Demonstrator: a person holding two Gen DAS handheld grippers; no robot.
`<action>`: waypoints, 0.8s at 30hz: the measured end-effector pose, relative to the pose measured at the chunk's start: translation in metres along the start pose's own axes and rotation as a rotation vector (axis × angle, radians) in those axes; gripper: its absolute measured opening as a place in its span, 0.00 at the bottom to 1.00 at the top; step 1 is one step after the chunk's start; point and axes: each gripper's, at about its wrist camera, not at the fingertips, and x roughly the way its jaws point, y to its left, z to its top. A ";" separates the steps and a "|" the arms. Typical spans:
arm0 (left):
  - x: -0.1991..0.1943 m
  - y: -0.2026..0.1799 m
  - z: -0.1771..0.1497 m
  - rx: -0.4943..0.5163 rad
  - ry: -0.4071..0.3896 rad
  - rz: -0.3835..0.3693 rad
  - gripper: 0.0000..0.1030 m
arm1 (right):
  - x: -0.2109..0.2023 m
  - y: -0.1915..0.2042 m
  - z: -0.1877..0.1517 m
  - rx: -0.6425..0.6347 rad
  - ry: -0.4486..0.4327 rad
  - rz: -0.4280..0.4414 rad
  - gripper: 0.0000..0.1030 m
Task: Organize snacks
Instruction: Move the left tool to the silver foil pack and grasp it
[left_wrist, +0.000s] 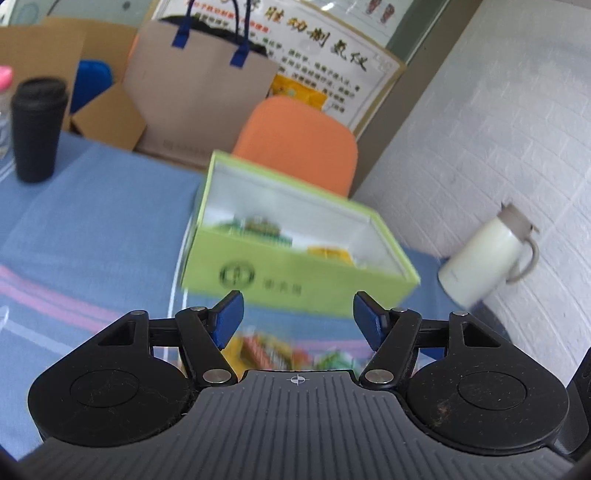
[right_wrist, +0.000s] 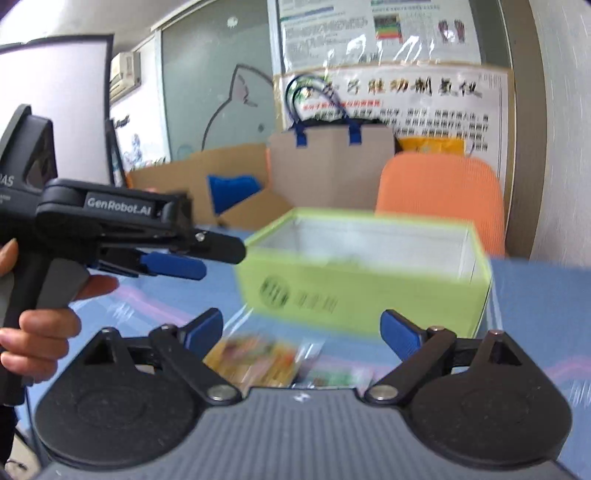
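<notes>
An open lime-green box (left_wrist: 295, 280) stands on the blue tablecloth, with a few snack packets (left_wrist: 266, 227) inside; it also shows in the right wrist view (right_wrist: 362, 291). Loose colourful snack packets (left_wrist: 273, 350) lie on the cloth just in front of it, also in the right wrist view (right_wrist: 258, 358). My left gripper (left_wrist: 298, 317) is open and empty above those packets, short of the box. My right gripper (right_wrist: 302, 332) is open and empty over the same packets. The left gripper appears from the side in the right wrist view (right_wrist: 207, 258), left of the box.
A black tumbler (left_wrist: 37, 129) stands at the far left of the table. A white kettle (left_wrist: 487, 254) stands by the wall at right. An orange chair (left_wrist: 299, 140), a brown paper bag (left_wrist: 199, 99) and cardboard boxes are behind the table.
</notes>
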 end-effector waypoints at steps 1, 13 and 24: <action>-0.005 -0.001 -0.012 -0.012 0.014 0.005 0.52 | -0.004 0.007 -0.010 -0.001 0.015 0.013 0.90; 0.008 -0.018 -0.074 0.009 0.219 -0.028 0.32 | 0.002 0.054 -0.048 -0.091 0.136 0.042 0.90; -0.037 -0.041 -0.122 0.048 0.210 -0.034 0.50 | -0.055 0.069 -0.081 -0.083 0.121 -0.007 0.90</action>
